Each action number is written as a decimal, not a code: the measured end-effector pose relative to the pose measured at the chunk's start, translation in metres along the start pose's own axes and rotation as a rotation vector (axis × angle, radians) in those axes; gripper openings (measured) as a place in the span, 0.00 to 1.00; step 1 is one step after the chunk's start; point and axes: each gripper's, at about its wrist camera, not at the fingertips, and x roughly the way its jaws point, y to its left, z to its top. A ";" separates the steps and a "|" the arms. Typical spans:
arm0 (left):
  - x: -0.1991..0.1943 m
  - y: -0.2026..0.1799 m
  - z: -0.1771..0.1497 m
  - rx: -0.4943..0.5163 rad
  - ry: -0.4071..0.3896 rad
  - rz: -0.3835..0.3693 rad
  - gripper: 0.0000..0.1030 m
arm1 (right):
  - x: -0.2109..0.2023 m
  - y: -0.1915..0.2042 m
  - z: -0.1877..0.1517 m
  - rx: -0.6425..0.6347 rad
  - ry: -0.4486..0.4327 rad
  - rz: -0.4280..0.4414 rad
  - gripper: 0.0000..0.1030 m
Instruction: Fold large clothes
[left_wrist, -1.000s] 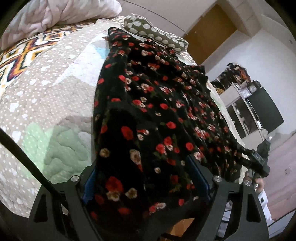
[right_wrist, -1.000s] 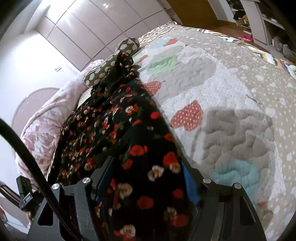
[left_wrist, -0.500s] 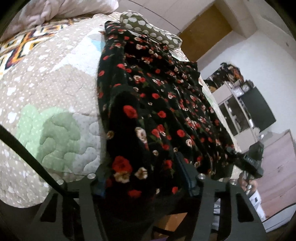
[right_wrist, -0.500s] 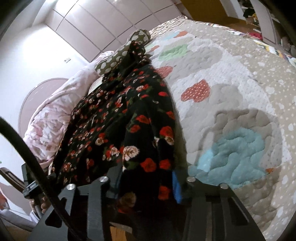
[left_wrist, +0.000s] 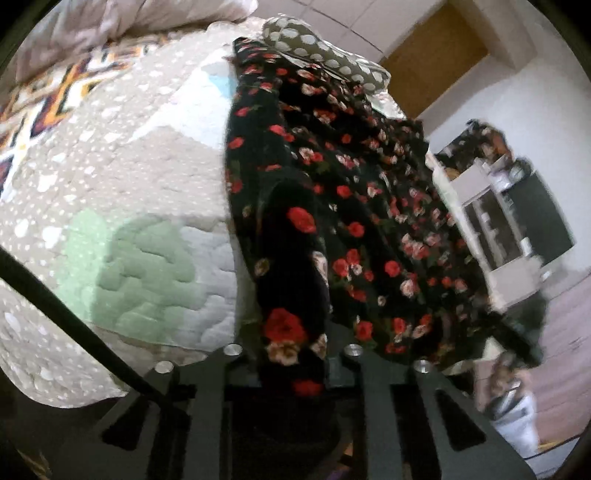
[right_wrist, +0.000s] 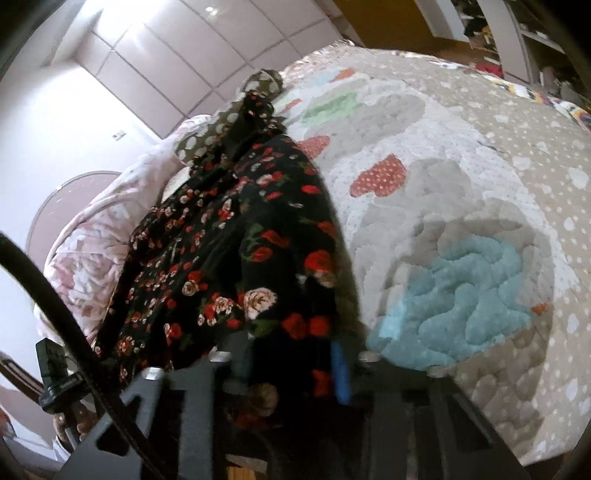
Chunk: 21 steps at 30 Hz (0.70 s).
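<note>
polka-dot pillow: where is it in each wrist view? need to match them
Left wrist: pillow at top centre, past the far end of the floral dress.
Right wrist: pillow upper left of centre, again behind the dress's far end.
Shared landmark: the dress, running from each gripper up to the pillow.

1. No words, labels, brand names, numbers or signs can be read in either wrist view.
2. The floral garment (left_wrist: 332, 206) and the quilted bedspread (right_wrist: 461, 192) carry patterns only, with no lettering.
3. The shelves at the edge of the room are too blurred to read.
</note>
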 end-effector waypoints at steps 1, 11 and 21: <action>-0.008 0.005 0.003 -0.006 -0.006 0.010 0.12 | -0.003 0.001 0.001 0.012 0.010 0.006 0.16; -0.048 0.028 0.004 -0.021 -0.058 0.048 0.10 | -0.031 0.039 -0.033 -0.088 0.086 0.061 0.14; -0.029 0.045 -0.008 -0.074 -0.053 0.017 0.23 | -0.007 0.020 -0.040 -0.053 0.127 0.014 0.22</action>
